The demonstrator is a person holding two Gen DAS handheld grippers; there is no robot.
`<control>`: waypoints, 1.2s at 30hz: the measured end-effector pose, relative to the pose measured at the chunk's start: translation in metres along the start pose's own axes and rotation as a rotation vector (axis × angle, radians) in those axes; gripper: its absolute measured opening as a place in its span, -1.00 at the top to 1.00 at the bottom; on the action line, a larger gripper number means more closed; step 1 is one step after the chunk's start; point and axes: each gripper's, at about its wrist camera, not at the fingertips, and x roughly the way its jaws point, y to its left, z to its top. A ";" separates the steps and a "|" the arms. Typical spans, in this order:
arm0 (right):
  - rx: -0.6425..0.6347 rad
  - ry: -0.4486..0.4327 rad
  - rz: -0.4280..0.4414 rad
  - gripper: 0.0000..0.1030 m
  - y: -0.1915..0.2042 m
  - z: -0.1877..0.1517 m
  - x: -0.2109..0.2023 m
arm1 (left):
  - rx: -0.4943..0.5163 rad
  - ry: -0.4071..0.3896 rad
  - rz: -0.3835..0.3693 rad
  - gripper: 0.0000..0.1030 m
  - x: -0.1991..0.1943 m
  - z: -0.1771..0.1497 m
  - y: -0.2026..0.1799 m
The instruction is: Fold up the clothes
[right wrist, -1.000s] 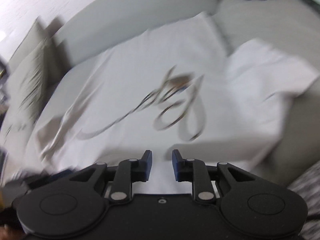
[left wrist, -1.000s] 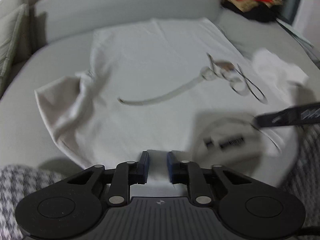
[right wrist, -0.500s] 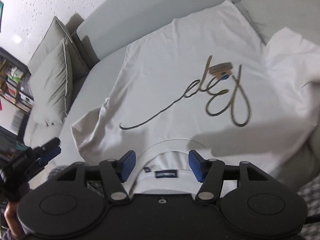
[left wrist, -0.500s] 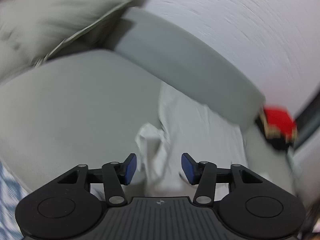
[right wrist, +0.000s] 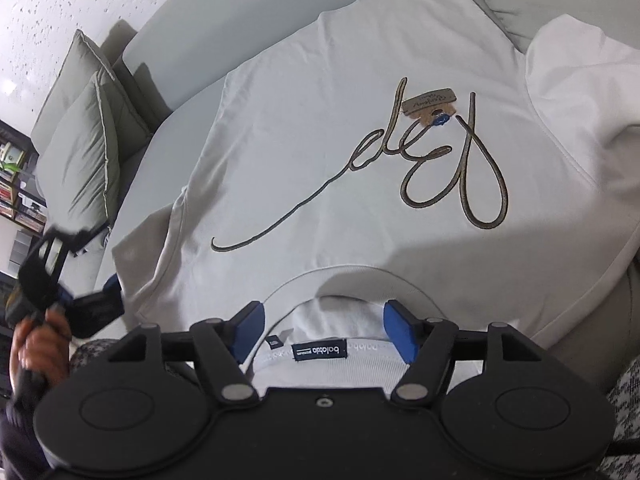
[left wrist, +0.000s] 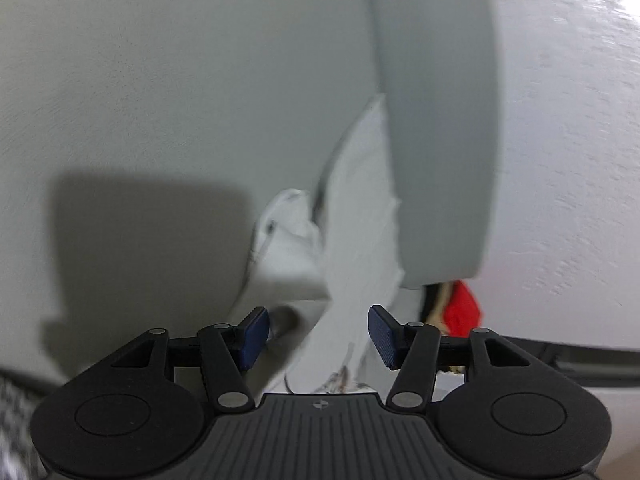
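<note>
Two tongs: both spread wide, neither gripping anything.
Left tongs (left wrist: 316, 334): fingers apart, low at the crumpled sleeve (left wrist: 290, 236) on the shirt's side; loose cloth shows in the gap, but the pads do not press on it.
Right tongs (right wrist: 325, 332): fingers apart, hanging over the collar (right wrist: 344, 276), one pad to each side of the neck label (right wrist: 319, 351); whether the pads touch the cloth I cannot tell.
Shirt (right wrist: 320, 152): white, spread front-up on a grey sofa (right wrist: 168, 136), script stitching across the chest, a cardboard tag (right wrist: 430, 102) lying on it.
Lie of the shirt: body flat and open, hem toward the backrest, collar toward the person. One sleeve is bunched at the side near the cushions (right wrist: 84, 148); the other sleeve (right wrist: 580, 92) is rumpled and partly turned over at the far side.
Fold state: no crease or doubled panel shows in the body; the shirt lies at full spread.
Progress, as a judgement: smoothing and laying-out looks largely settled for the body, less so for the sleeves. The folds themselves are all left, namely sleeves in, sides over, and length doubled.
Hand (right wrist: 28, 340): seen in the right view, holding the left tool beside the bunched sleeve.
Other clothes: a red item (left wrist: 462, 312) past the backrest's end, apart from the shirt.
</note>
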 end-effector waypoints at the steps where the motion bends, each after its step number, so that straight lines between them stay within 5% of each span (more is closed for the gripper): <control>1: -0.001 0.000 -0.001 -0.27 0.000 0.000 0.001 | -0.015 0.012 0.023 -0.05 0.007 0.006 0.000; 5: -0.003 0.002 -0.004 -0.28 -0.002 -0.001 0.003 | -0.090 0.020 0.062 0.17 0.023 0.018 0.008; 9: -0.010 -0.001 -0.001 -0.28 -0.003 -0.002 0.003 | -0.076 -0.051 0.073 0.86 0.021 0.019 0.007; 15: -0.015 -0.002 0.006 -0.28 -0.004 -0.002 0.001 | 0.458 -0.398 0.142 1.00 -0.021 -0.032 -0.059; 18: -0.005 -0.002 0.018 -0.28 -0.006 -0.002 0.001 | 0.584 -0.470 0.284 1.00 -0.029 -0.056 -0.072; 19: -0.001 -0.002 0.022 -0.28 -0.007 -0.002 0.001 | 0.536 -0.420 0.300 1.00 -0.027 -0.051 -0.066; 20: 0.002 -0.002 0.026 -0.28 -0.008 -0.002 0.001 | 0.482 -0.366 0.312 0.78 -0.024 -0.045 -0.060; 21: 0.002 -0.002 0.026 -0.29 -0.008 -0.002 0.002 | 0.458 -0.330 0.269 0.46 -0.022 -0.043 -0.056; 22: -0.001 -0.001 0.027 -0.33 -0.008 -0.002 0.002 | 0.436 -0.295 0.223 0.39 -0.020 -0.041 -0.052; 29: -0.036 -0.009 0.028 -0.39 -0.005 -0.005 0.003 | 0.280 -0.049 -0.100 0.70 -0.008 -0.027 -0.026; 30: -0.031 -0.008 0.030 -0.40 -0.005 -0.005 0.003 | 0.338 -0.032 -0.120 0.70 -0.004 -0.030 -0.033; 34: -0.034 -0.004 0.029 -0.45 -0.003 -0.004 0.005 | 0.449 0.076 -0.035 0.69 0.022 -0.048 -0.048; 36: -0.042 -0.004 0.027 -0.46 -0.002 -0.004 0.005 | 0.466 0.049 -0.060 0.69 0.016 -0.050 -0.049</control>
